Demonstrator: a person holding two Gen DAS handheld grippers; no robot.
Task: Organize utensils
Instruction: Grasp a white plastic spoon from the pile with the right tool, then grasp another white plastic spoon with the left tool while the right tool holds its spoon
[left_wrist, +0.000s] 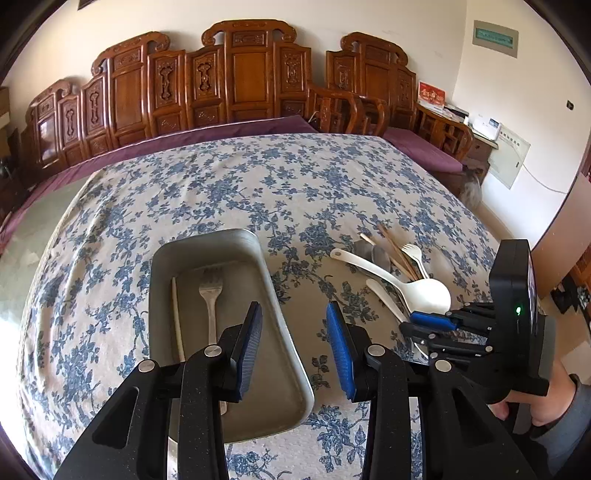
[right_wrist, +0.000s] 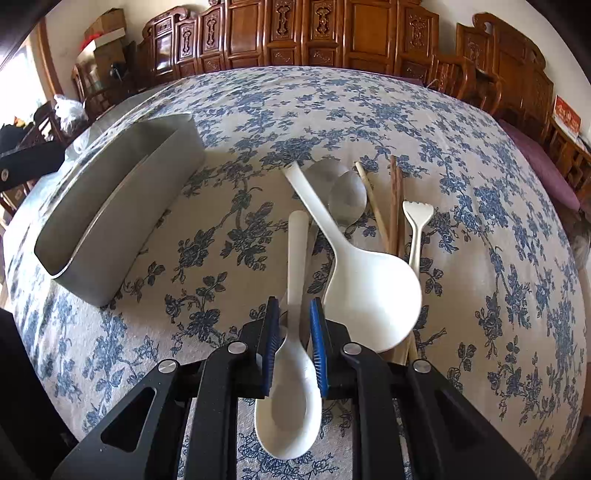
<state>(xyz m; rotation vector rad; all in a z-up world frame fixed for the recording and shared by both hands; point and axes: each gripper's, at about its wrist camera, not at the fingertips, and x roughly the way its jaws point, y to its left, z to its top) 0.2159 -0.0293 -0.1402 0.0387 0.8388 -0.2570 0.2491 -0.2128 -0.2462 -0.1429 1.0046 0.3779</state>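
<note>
Your left hand-held gripper (left_wrist: 294, 325) hides the fork (left_wrist: 211, 306) handle's lower end inside the tray (left_wrist: 280, 321); white stick (left_wrist: 178, 317) bottom hidden too. Right view: small white spoon (right_wrist: 291, 391) neck sits between the pads, contact unclear; chopsticks (right_wrist: 395, 206) run under the big ladle (right_wrist: 369, 291); wall sign text too small to read

no legible txt, red card (left_wrist: 431, 95) unreadable
</note>
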